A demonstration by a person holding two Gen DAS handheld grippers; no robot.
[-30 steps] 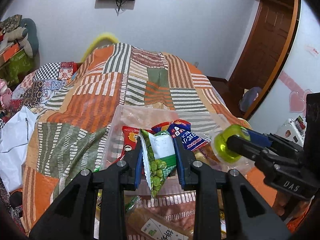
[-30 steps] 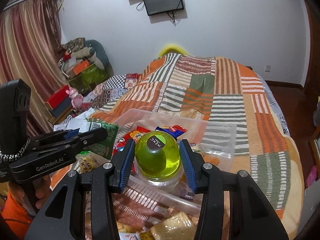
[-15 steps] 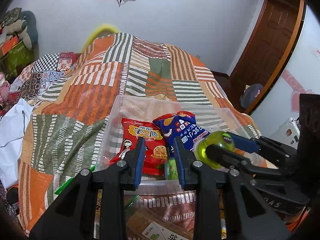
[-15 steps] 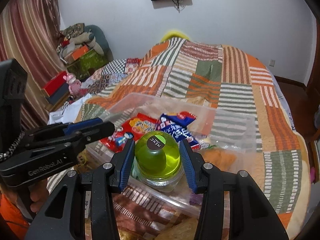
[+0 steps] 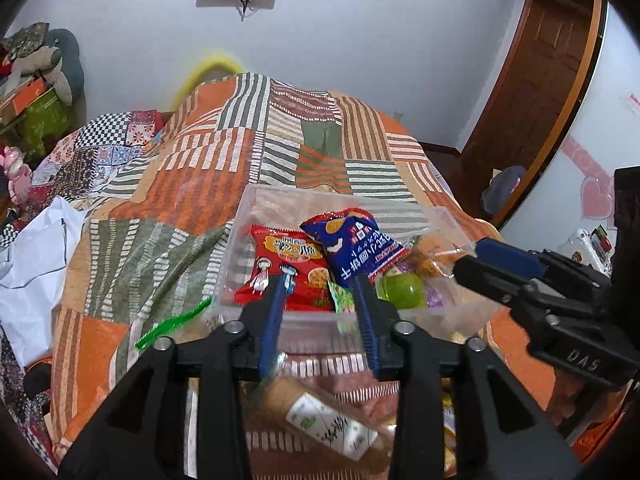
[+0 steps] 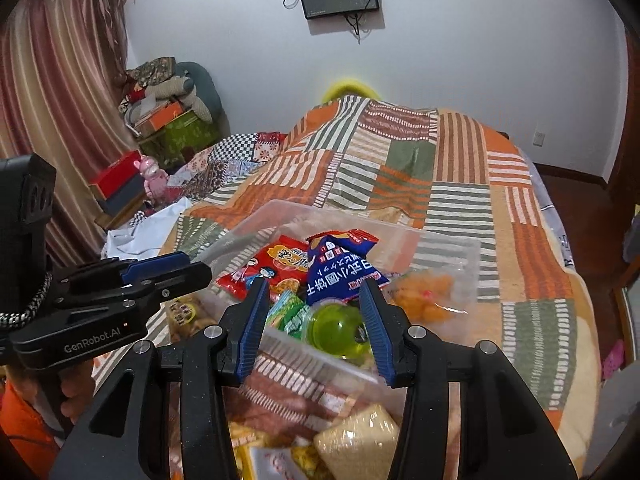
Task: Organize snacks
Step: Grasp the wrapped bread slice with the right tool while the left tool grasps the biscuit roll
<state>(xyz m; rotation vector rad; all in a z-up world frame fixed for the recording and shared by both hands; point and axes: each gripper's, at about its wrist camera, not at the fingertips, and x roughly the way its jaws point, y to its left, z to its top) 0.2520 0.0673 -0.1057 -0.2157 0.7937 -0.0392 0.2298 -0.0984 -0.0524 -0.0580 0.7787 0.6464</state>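
Clear plastic bin, rectangular, open-topped, set on a patchwork bedspread of orange, green and cream stripes.

Contents of the bin:
- Red snack packet with cartoon figures, lying flat at the left side.
- Blue snack packet with white lettering, lying partly over the red one's right edge.
- Small green snack packet, at the near wall, between the red packet and the jelly cup.
- Green jelly cup, a clear dome with yellow-green filling, on its side against the near wall.
- Clear bag of orange puffs, at the right side.

Outside the bin, on the bedspread nearer the cameras: a loose heap of snacks, among them a tan wrapped bar with a white label and a block of pale rice cracker. A green plastic strip lies left of the bin.

Left gripper: jaws opening, empty, tips over the near wall above the green packet.

Right gripper: jaws parted, the jelly cup lying loose below and between them, pads clear of it.
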